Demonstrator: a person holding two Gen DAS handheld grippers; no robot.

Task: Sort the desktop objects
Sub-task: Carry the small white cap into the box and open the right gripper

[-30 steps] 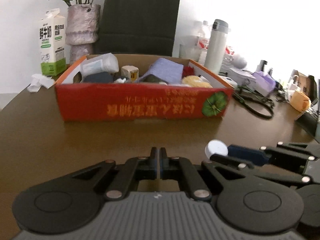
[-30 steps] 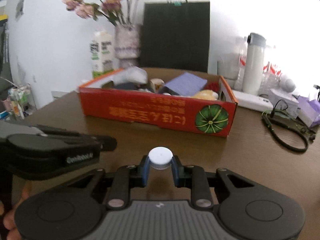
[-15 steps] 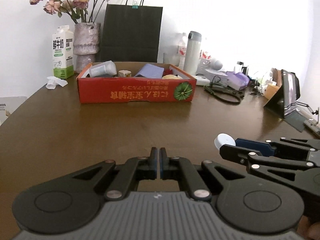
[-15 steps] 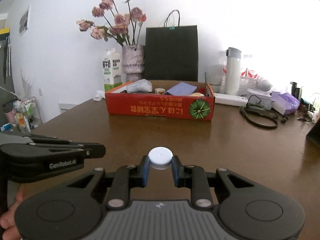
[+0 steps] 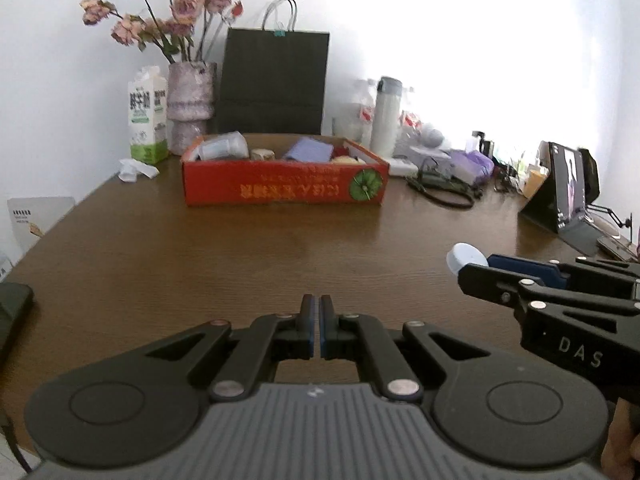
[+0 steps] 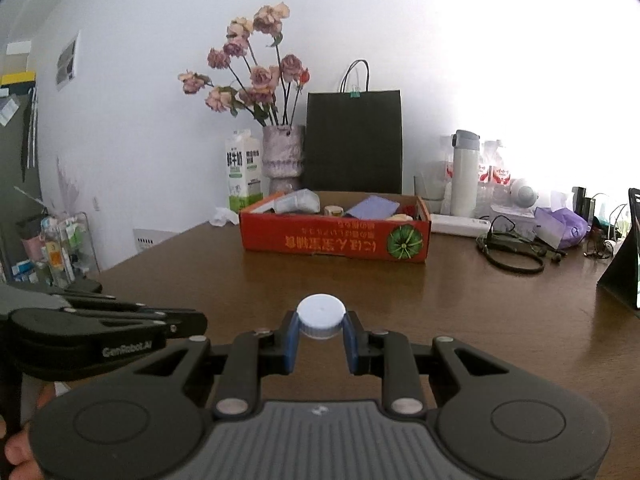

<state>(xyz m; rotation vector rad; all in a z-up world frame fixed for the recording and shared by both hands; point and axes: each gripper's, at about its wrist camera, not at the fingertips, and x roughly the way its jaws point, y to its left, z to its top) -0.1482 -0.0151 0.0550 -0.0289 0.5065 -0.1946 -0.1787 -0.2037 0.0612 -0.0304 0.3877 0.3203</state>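
Cap [image 6: 321, 316], white and round, sits clamped between the right gripper [image 6: 321, 330] pads; the left gripper [image 5: 319, 330] beside it is closed on nothing. Straight ahead across bare table [image 6: 460, 320], well apart, lies the red box [image 6: 336, 236], its long side facing both grippers, neither clearly nearer.
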